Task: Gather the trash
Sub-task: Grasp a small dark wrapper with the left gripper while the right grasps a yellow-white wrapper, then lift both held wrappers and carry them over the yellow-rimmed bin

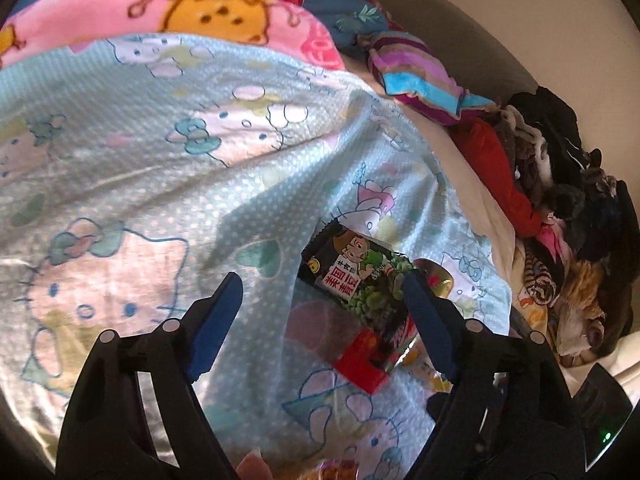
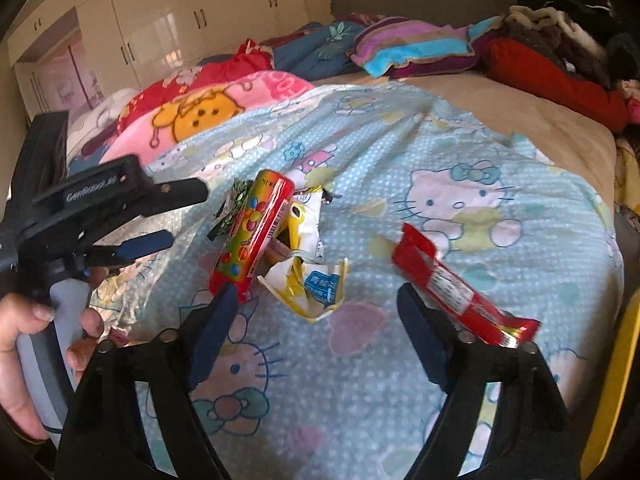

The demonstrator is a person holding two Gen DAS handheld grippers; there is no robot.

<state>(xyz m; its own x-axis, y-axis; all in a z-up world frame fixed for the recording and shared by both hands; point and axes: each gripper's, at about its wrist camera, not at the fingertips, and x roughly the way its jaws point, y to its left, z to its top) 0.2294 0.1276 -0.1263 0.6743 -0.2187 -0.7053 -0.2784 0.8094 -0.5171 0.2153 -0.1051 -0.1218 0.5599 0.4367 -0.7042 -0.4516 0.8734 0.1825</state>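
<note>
Snack wrappers lie on a light blue cartoon-cat bedsheet (image 2: pixel 460 152). In the right wrist view a red candy tube (image 2: pixel 252 236), a crumpled white and yellow wrapper (image 2: pixel 308 280) and a long red wrapper (image 2: pixel 456 288) lie ahead of my open, empty right gripper (image 2: pixel 318 300). My left gripper (image 2: pixel 152 240) shows at the left, held by a hand, open. In the left wrist view my left gripper (image 1: pixel 322 284) is open above the sheet, with a black and green pea packet (image 1: pixel 356 276) and the red tube's end (image 1: pixel 360 360) by its right finger.
A pink cartoon blanket (image 2: pixel 208 112) and red quilt lie at the far left. A striped pillow (image 2: pixel 412 48) and a pile of dark clothes (image 2: pixel 568 12) sit by the headboard. White wardrobes (image 2: pixel 168 20) stand behind. A yellow object (image 2: pixel 616 380) is at the right edge.
</note>
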